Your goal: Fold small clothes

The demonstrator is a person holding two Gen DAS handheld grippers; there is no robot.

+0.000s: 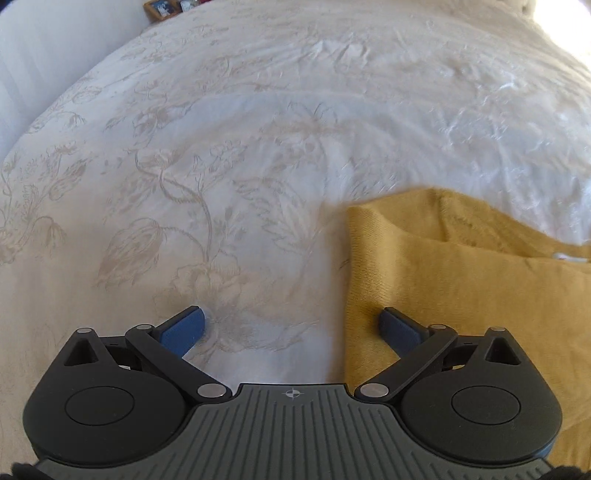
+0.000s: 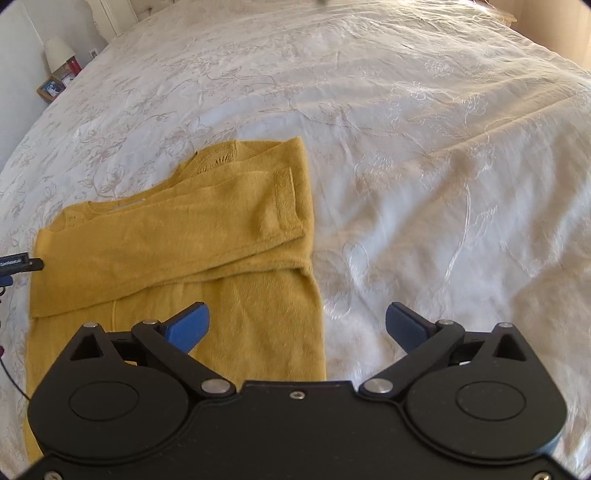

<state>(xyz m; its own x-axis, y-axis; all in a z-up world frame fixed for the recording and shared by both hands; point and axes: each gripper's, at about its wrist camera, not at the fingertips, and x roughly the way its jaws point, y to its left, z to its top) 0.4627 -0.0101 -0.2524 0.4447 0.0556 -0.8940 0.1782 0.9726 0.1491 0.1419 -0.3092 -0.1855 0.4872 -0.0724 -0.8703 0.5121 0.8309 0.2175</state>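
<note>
A mustard-yellow knitted sweater (image 2: 177, 240) lies flat on the white bedspread, with one sleeve folded across its body and the cuff (image 2: 284, 201) near its right edge. In the right wrist view my right gripper (image 2: 297, 323) hovers open over the sweater's right edge, left pad above the knit, right pad above the bedspread, nothing between them. In the left wrist view the sweater (image 1: 461, 280) fills the lower right. My left gripper (image 1: 293, 325) is open over its left edge, right pad above the fabric. The left gripper's tip (image 2: 22, 264) shows at the far left of the right wrist view.
The white bedspread (image 2: 424, 155) with a pale flower pattern stretches around the sweater. A bedside table with a lamp (image 2: 59, 55) and a framed photo (image 2: 50, 88) stands beyond the bed's far left edge, the photo frame (image 1: 160, 8) also in the left wrist view.
</note>
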